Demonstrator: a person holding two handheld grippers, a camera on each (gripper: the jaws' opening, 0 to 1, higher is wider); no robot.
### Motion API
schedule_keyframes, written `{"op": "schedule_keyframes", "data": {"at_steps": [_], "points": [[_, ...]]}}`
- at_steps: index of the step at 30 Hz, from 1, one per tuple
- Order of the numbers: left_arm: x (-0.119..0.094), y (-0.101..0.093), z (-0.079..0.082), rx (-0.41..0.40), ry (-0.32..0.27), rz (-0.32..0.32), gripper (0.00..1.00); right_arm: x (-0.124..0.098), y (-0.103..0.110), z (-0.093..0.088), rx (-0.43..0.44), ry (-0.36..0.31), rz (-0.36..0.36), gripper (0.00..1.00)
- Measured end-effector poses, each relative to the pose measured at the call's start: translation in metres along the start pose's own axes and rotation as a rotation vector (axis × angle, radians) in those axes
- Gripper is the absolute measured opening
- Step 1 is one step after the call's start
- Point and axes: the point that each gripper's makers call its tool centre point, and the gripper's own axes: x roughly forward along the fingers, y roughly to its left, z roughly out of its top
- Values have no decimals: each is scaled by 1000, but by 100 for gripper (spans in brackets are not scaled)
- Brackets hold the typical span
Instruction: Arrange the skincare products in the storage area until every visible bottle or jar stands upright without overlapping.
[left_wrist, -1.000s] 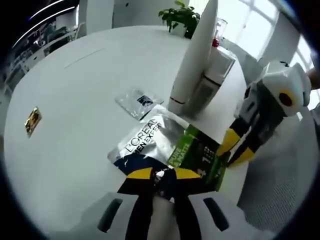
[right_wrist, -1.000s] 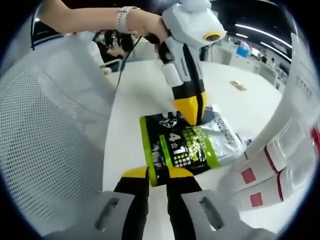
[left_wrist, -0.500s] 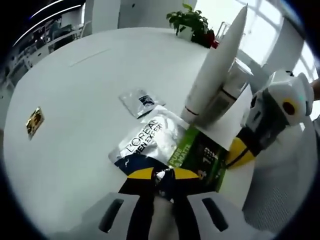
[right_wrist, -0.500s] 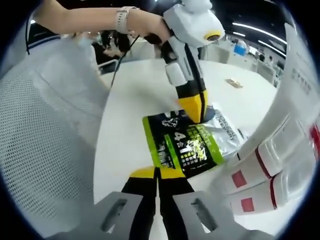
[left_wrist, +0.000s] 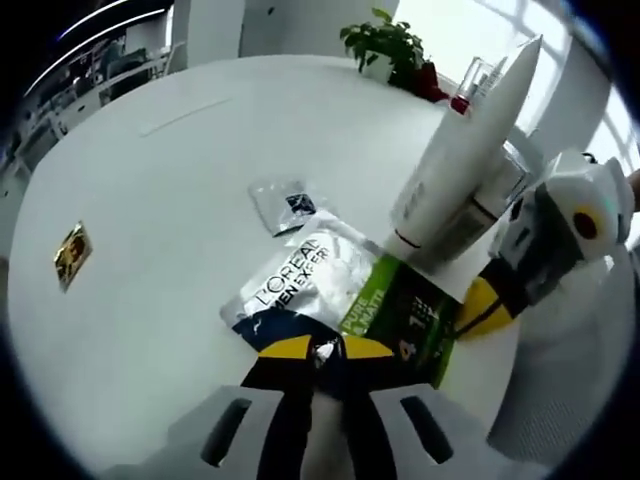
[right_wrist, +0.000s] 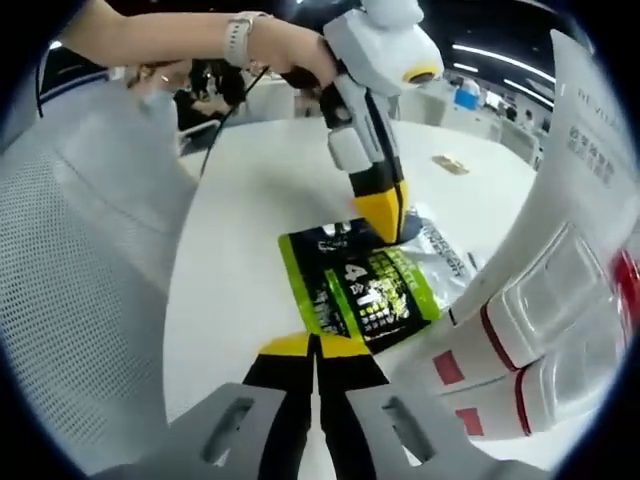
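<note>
My left gripper (left_wrist: 317, 350) is clamped on the near edge of the silver sachet (left_wrist: 300, 282), which lies flat just ahead. My right gripper (right_wrist: 316, 347), jaws together, pinches the green sachet (right_wrist: 362, 294) overlapping it. Next, I judge, pull them apart, clear of the white tubes (right_wrist: 530, 330) beside my right gripper.

I see a flat silver and green sachet (left_wrist: 345, 300) lying on the white worktop (left_wrist: 150, 200), printed with dark lettering. Beside it a white tube (left_wrist: 465, 150) stands on its cap, leaning, touching a second white container (left_wrist: 490, 200). A small clear sachet (left_wrist: 283, 203) lies flat nearby, apart from the others.
</note>
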Motion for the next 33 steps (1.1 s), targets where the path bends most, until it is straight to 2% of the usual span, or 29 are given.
{"op": "schedule_keyframes", "data": {"at_steps": [14, 20, 27, 33], "points": [[4, 9, 3, -25, -3, 5, 0, 4, -16, 3, -19, 3, -47, 1], [3, 1, 4, -16, -5, -11, 8, 3, -14, 4, -17, 7, -50, 2], [-2, -17, 9, 28, -19, -33, 9, -3, -10, 10, -14, -5, -41, 4], [-29, -30, 16, 54, -63, -8, 10, -16, -6, 19, -29, -19, -44, 5]]}}
